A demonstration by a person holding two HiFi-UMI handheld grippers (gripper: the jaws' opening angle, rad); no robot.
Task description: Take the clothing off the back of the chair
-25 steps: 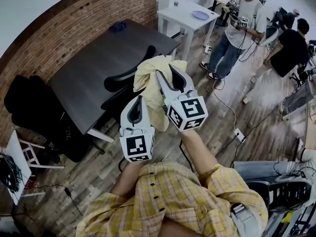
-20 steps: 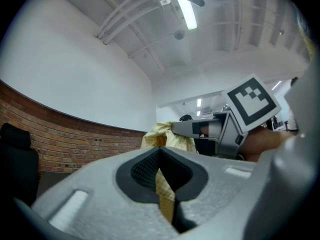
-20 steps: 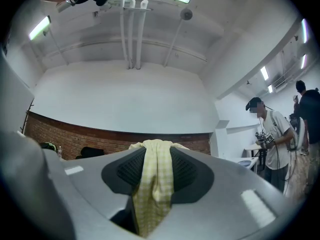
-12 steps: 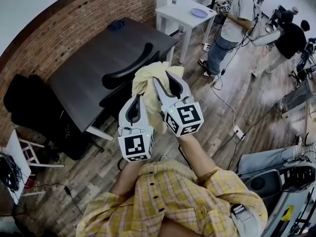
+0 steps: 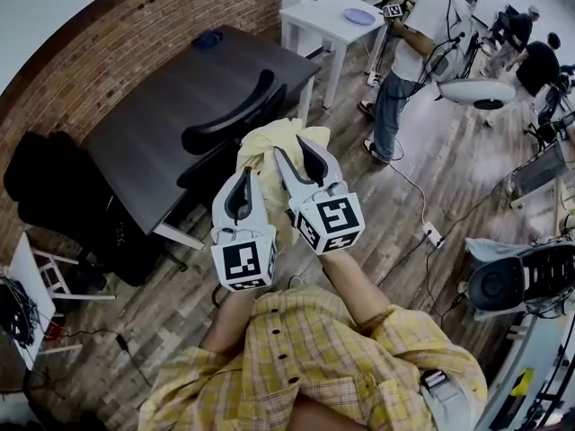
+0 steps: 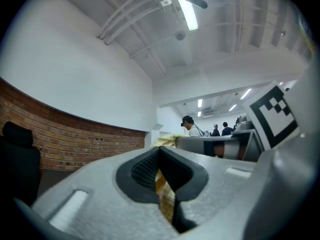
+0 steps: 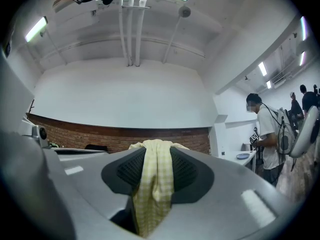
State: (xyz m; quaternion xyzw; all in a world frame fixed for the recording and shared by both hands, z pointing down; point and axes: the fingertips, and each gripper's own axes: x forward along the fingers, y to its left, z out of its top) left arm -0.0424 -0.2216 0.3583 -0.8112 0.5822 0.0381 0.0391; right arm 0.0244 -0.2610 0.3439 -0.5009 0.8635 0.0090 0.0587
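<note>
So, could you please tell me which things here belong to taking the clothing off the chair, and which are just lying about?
Part of the job: yellow garment, black chair back, left gripper and right gripper, both clamped on the garment.
Just lying about: dark table, white table, blue plate, floor power strip.

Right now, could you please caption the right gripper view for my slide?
Right gripper clamps a yellow checked garment between its pads, brick wall behind.

Two grippers (image 5: 246,176) (image 5: 292,151), one yellow garment (image 5: 268,140), one curved-backed chair (image 5: 225,115), one dark table (image 5: 148,128), one white table (image 5: 314,18).
</note>
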